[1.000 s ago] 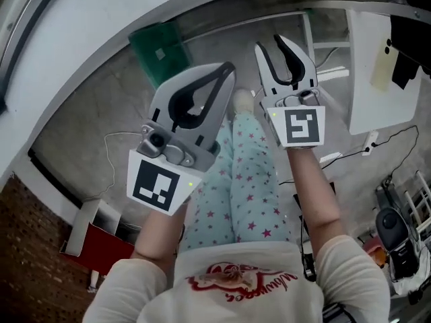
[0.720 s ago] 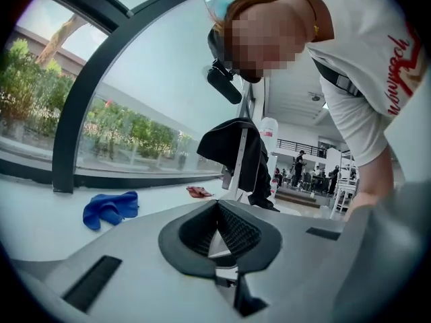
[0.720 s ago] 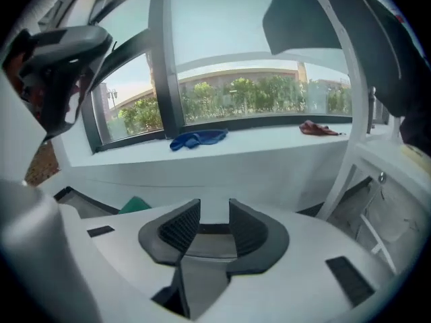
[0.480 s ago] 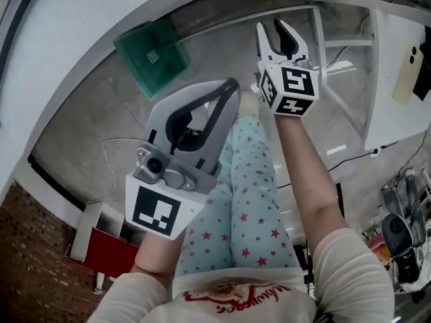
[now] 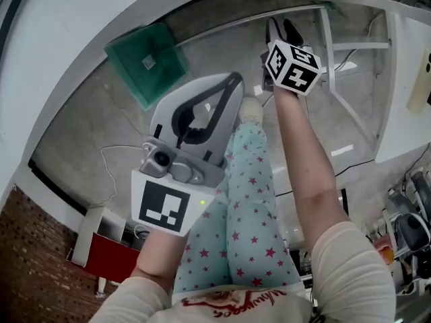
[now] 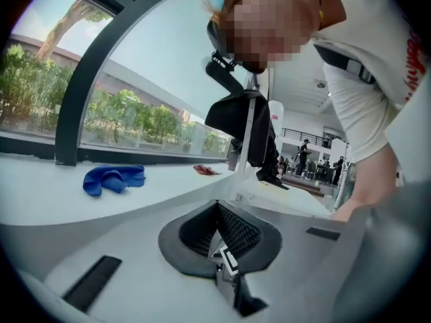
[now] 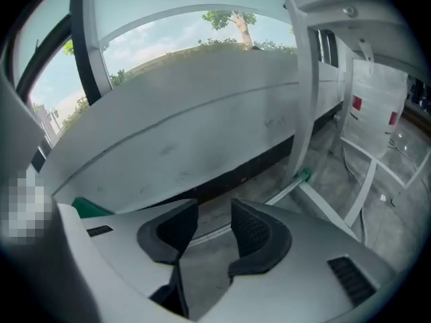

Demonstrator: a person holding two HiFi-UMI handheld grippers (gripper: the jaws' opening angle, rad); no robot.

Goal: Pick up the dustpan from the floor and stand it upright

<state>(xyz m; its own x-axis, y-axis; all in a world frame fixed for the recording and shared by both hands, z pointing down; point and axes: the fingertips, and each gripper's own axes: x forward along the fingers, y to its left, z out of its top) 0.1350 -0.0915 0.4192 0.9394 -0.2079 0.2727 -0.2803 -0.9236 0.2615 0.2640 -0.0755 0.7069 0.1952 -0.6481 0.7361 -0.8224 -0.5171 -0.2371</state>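
Since a second ago my right hand-held gripper (image 5: 281, 27) has travelled from mid-frame to the top centre of the head view, out over the floor (image 5: 87, 133), and its marker cube has rolled over. Its jaws have just been opening and stand apart, with only bare floor showing between them. My left hand-held gripper (image 5: 233, 79) sits centre-left in the frame, jaws together and holding nothing. The green dustpan (image 5: 145, 62) lies flat on the floor at upper left, touched by neither gripper. One green corner of it peeks in at the left edge of the right gripper view.
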